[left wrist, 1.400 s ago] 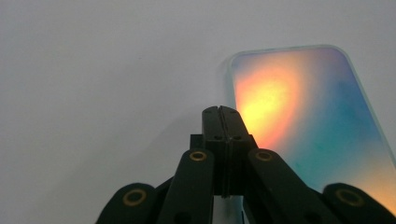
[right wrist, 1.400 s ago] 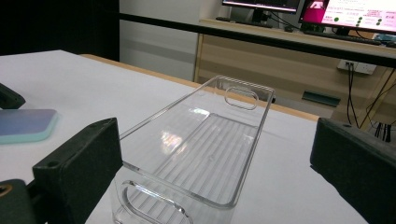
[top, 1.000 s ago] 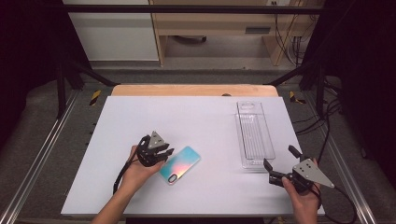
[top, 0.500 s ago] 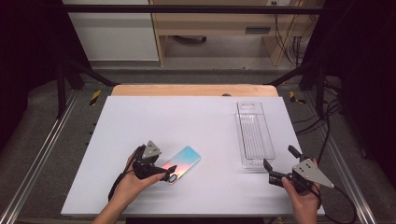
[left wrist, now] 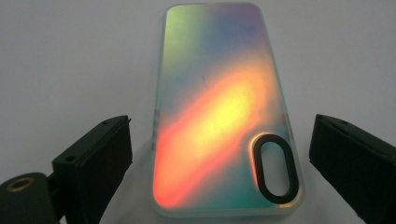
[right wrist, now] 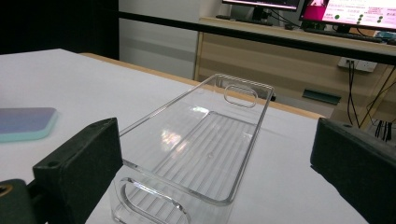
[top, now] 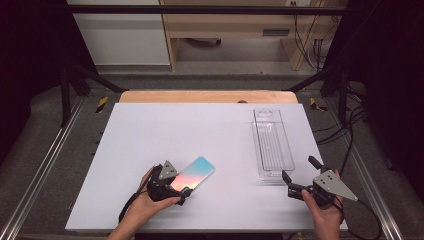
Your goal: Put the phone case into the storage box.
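A lab or test workspace: a flat white tabletop (top: 200, 130) sits inside a black metal frame (top: 70, 85), with bundled black cables (top: 350, 125) hanging at 2 o'clock. A light wooden bench (right wrist: 289, 60) at 12 o'clock carries 2 lit computer monitors (right wrist: 355, 11).

I have two grippers, my left gripper (top: 175, 186) and my right gripper (top: 300, 175), and each one has two chunky black jaws with flat faces (one jaw has a small round screw hole in its side). On top of each gripper sits a grey plate with three corners and little dots on it, and a thin black cable trails away from the back. Down by my left jaw there is a round brass-coloured ring, and the hands that hold me wear no gloves or sleeves.
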Motion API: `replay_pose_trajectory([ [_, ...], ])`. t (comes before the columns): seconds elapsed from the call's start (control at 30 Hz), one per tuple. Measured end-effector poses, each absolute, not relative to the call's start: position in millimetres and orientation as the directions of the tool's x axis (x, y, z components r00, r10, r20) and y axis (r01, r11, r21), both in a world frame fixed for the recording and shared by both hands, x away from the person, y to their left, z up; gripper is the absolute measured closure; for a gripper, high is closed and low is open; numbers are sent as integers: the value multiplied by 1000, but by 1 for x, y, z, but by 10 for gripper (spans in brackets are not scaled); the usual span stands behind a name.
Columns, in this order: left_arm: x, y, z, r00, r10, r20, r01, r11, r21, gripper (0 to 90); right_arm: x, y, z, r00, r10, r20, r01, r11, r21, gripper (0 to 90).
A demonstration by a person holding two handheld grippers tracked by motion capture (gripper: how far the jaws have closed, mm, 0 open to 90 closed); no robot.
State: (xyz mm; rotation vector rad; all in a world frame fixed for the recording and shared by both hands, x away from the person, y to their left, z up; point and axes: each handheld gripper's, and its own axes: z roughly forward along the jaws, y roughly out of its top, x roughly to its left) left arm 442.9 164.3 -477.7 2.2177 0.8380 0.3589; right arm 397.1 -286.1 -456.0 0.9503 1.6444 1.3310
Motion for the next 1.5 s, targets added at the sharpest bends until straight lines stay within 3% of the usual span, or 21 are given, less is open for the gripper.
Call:
replay_pose_trajectory([
  [0.37, 445, 158, -485, 753, 657, 22, 473, -564, 677, 60, 398, -286, -456, -402, 908, -118, 66, 158, 985, 24],
  [0.5, 442, 159, -483, 753, 658, 18, 471, -558, 684, 153, 397, -287, -456, -401, 908, -117, 66, 156, 986, 24],
  [0.8, 440, 157, -482, 751, 659, 40, 462, -568, 681, 170, 396, -288, -454, -398, 910, -120, 57, 155, 986, 24],
  [1.2, 446, 166, -465, 743, 668, 33, 456, -542, 707, 171, 396, -287, -454, -394, 910, -127, 55, 162, 985, 24],
  [1.5, 452, 174, -435, 733, 680, 37, 442, -516, 733, 171, 393, -277, -449, -394, 899, -194, 24, 221, 975, 23],
])
